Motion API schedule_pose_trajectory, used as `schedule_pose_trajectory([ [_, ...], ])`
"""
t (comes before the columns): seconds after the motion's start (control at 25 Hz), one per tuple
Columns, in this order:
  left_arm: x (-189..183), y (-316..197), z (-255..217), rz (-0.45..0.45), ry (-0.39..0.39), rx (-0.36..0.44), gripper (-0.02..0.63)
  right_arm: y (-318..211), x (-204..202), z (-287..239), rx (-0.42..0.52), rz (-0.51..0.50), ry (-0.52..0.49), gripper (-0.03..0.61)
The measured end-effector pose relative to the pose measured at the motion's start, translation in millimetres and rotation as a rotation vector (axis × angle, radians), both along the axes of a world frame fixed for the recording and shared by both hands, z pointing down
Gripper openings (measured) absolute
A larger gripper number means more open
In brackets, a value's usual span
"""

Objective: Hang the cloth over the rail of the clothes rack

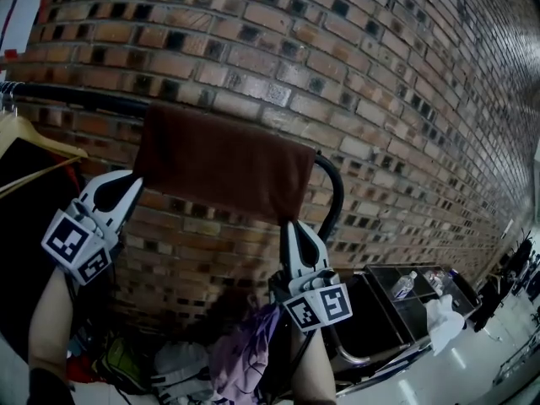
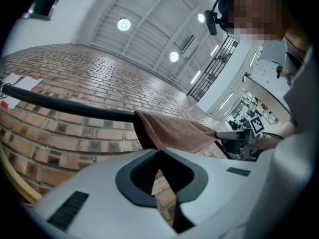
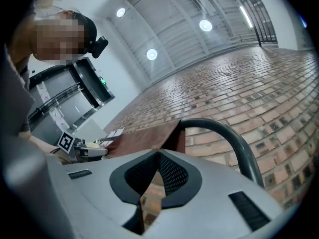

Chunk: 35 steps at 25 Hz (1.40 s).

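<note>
cloth: I see a dark brown cloth (image 1: 224, 163), plain, matte like a towel, no print I can make out
cloth position: draped over the black rail (image 1: 67, 95) of the clothes rack. It sits near the end where the rail bends down, and its front panel hangs flat against the brick wall (image 1: 380, 74)
cloth shape: top edge follows the rail, lower hem roughly straight, few wrinkles. In the left gripper view it folds over the bar like a tent
left gripper: my left gripper (image 1: 135, 182) is at the cloth's lower left corner, tips pointing up at it
left fingers: clenched, tips pressed together in the left gripper view. Only brick shows through the gap behind them, no fabric between them
right gripper: my right gripper (image 1: 293, 230) is just under the cloth's lower right corner, beside the rail's bend
right fingers: clenched too, tips meeting right at the hem. I see no fabric pinched in the right gripper view
hanger: wooden hanger (image 1: 34, 142) on the rail, left of the cloth and apart from it
below: heap of clothes (image 1: 245, 353) on the floor, with a purple piece on top
right side: black bin (image 1: 375, 310) holding a plastic bottle (image 1: 403, 285)
</note>
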<state>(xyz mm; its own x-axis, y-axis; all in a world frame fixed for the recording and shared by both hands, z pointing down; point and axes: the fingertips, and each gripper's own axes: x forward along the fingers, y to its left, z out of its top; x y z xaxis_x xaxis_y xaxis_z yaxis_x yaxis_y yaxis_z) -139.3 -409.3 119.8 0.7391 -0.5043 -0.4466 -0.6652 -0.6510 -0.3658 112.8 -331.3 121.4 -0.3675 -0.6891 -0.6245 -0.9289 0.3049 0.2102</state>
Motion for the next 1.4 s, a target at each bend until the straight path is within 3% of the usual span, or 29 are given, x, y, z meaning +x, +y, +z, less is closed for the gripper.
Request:
schedule_pose_trajectory([
  [0.2, 3, -1, 5, -0.048, 0.045, 0.002, 0.051, -4, 5, 2, 0.016, 0.007, 0.003, 0.040],
  [0.32, 0, -3, 8, -0.066, 0.068, -0.018, 0.109, -7, 9, 6, 0.010, 0.020, 0.013, 0.046],
  [0.52, 3, -4, 21, -0.133, 0.034, -0.013, 0.174, -14, 21, 12, -0.008, 0.027, 0.006, 0.057],
  [0.68, 10, -6, 40, -0.165, 0.033, -0.033, 0.223, -19, 28, 25, -0.024, 0.048, -0.015, 0.121],
  [0.84, 17, -8, 58, -0.188, 0.084, -0.066, 0.224, -19, 27, 49, -0.038, 0.056, -0.053, 0.133],
  [0.92, 21, -5, 64, -0.210, 0.112, -0.060, 0.217, -16, 22, 59, -0.030, 0.054, -0.064, 0.133],
  [1.04, 35, 1, 70, -0.207, 0.176, -0.046, 0.067, -14, 11, 71, -0.008, 0.055, -0.046, 0.061],
  [1.08, 42, 4, 74, -0.202, 0.188, -0.048, 0.063, -13, 7, 74, -0.006, 0.043, -0.036, 0.014],
  [1.16, 55, 7, 83, -0.208, 0.196, -0.050, 0.010, -11, -4, 77, -0.005, 0.002, -0.030, 0.014],
  [1.4, 83, 10, 116, -0.237, 0.271, -0.107, 0.008, -18, -14, 106, -0.077, -0.042, -0.049, 0.012],
])
